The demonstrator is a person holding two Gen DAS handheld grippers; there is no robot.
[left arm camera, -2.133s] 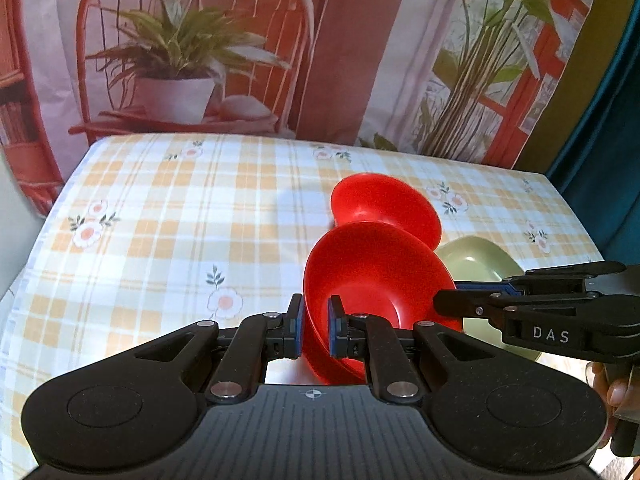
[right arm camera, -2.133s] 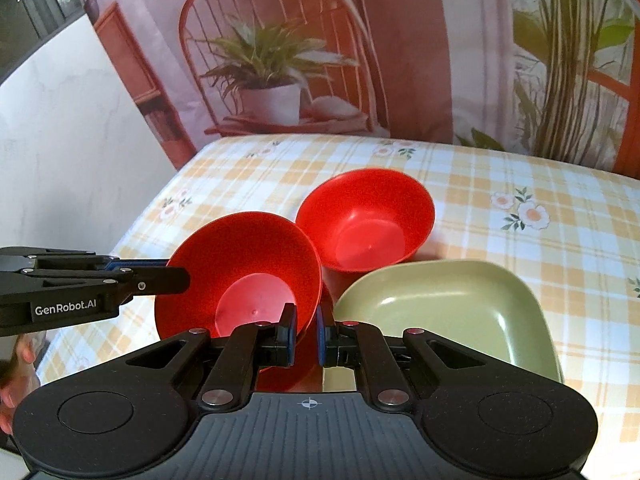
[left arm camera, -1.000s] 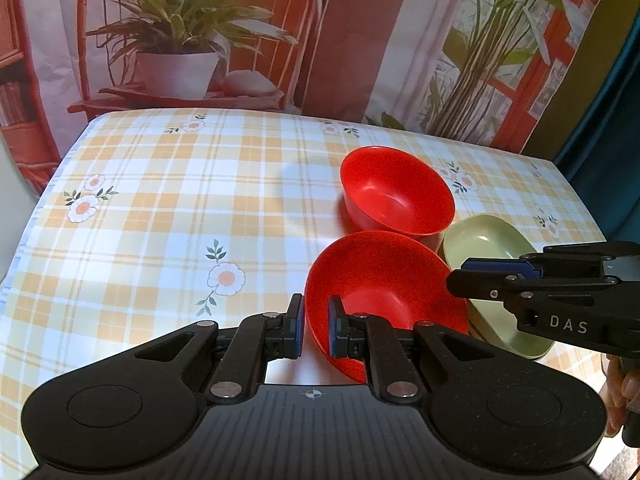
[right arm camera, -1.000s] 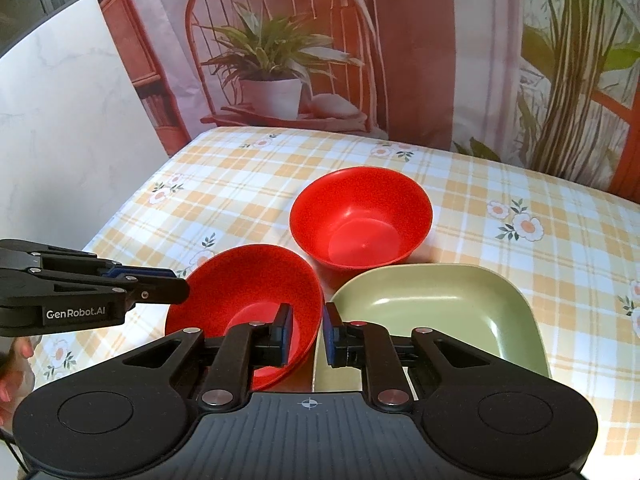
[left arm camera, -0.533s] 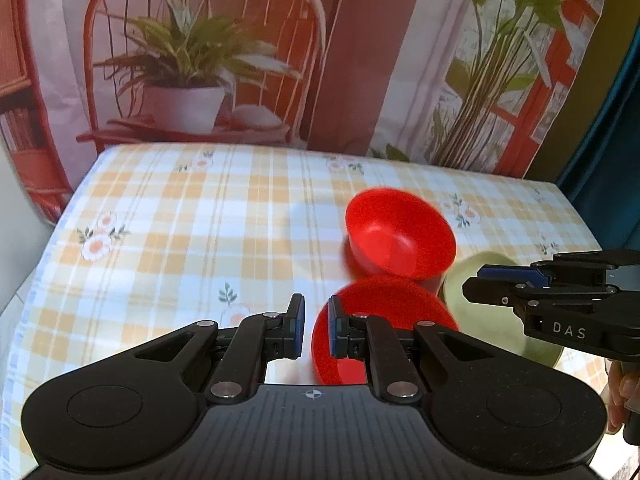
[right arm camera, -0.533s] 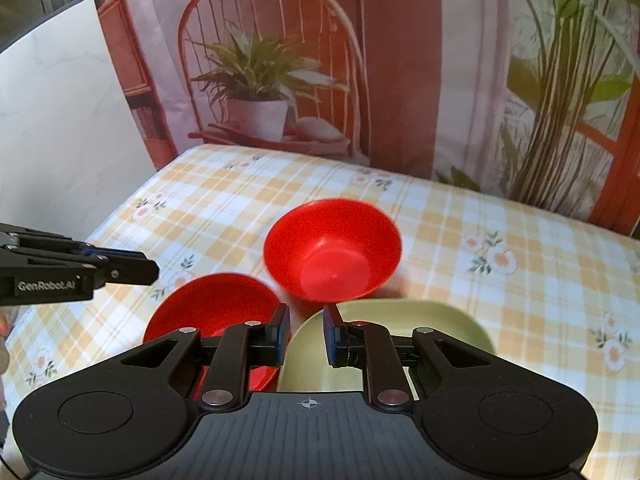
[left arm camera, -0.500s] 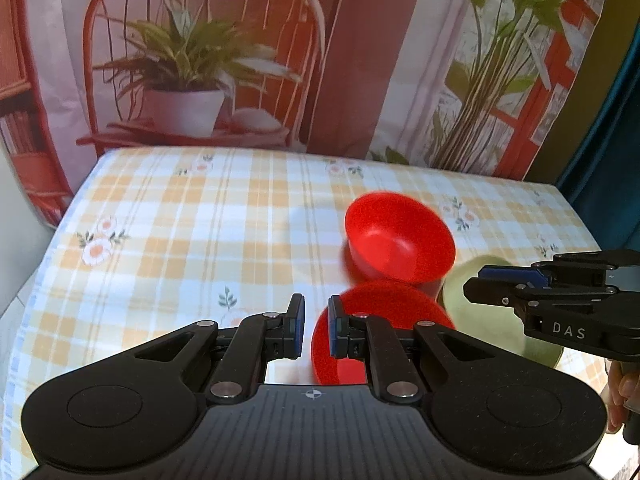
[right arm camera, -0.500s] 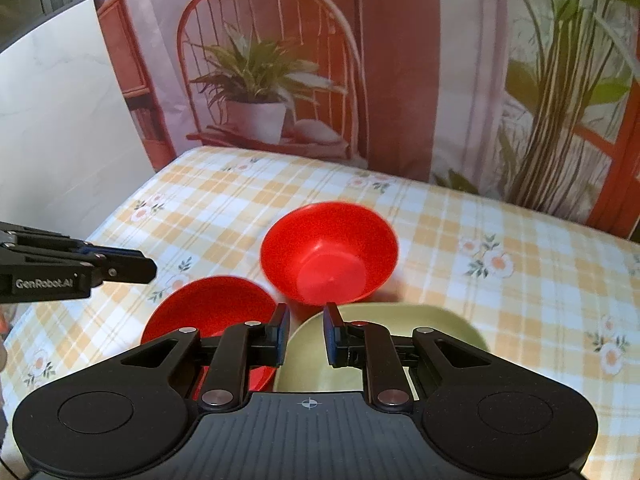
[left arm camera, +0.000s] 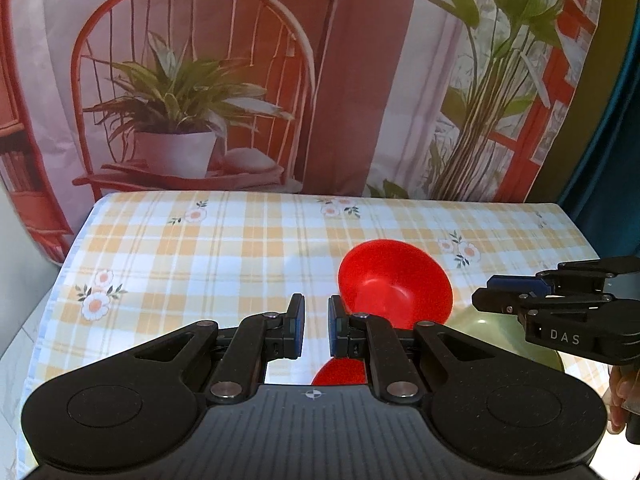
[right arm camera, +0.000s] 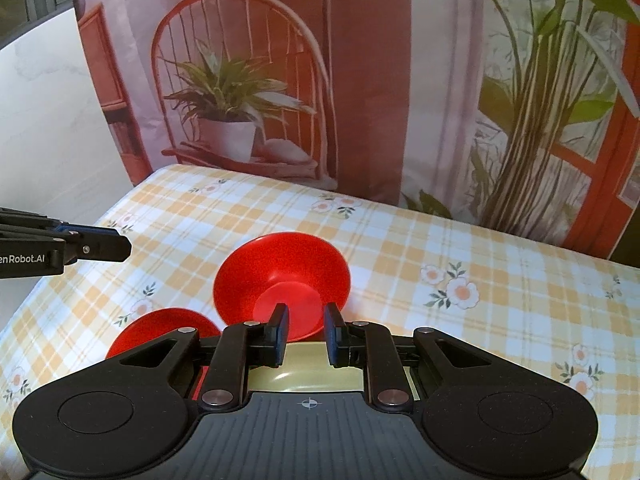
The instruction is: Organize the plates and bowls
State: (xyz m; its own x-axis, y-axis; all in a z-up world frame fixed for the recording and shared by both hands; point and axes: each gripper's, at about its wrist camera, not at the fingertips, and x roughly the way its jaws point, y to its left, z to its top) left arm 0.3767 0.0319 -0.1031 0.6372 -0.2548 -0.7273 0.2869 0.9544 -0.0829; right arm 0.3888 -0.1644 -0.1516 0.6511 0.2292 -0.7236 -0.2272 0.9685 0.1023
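From the left wrist view, the left gripper (left arm camera: 316, 326) hangs above a table (left arm camera: 208, 256) spread with a yellow-and-white checked, flowered cloth; its jaws stand nearly together, a narrow slit between them and nothing in it. Just past its right finger a red bowl (left arm camera: 394, 284) sits upright on the cloth. A second red bowl (left arm camera: 340, 372) shows only as a sliver low between the fingers, closer to the camera. A green plate (left arm camera: 500, 338) lies to the right of both bowls, partly behind the right gripper (left arm camera: 480, 300), which reaches in from the right edge with its jaws close together and empty. A bit of the person's hand (left arm camera: 620, 392) shows at the right edge below it. From the right wrist view, the right gripper (right arm camera: 306, 330) has its jaws a small way apart with nothing clamped. The far red bowl (right arm camera: 280, 280) stands just beyond the fingertips. The nearer red bowl (right arm camera: 160, 326) lies to the left, mostly hidden by the gripper body. The green plate (right arm camera: 304, 372) lies directly under the fingers. The left gripper (right arm camera: 116, 246) enters from the left edge, above the cloth.
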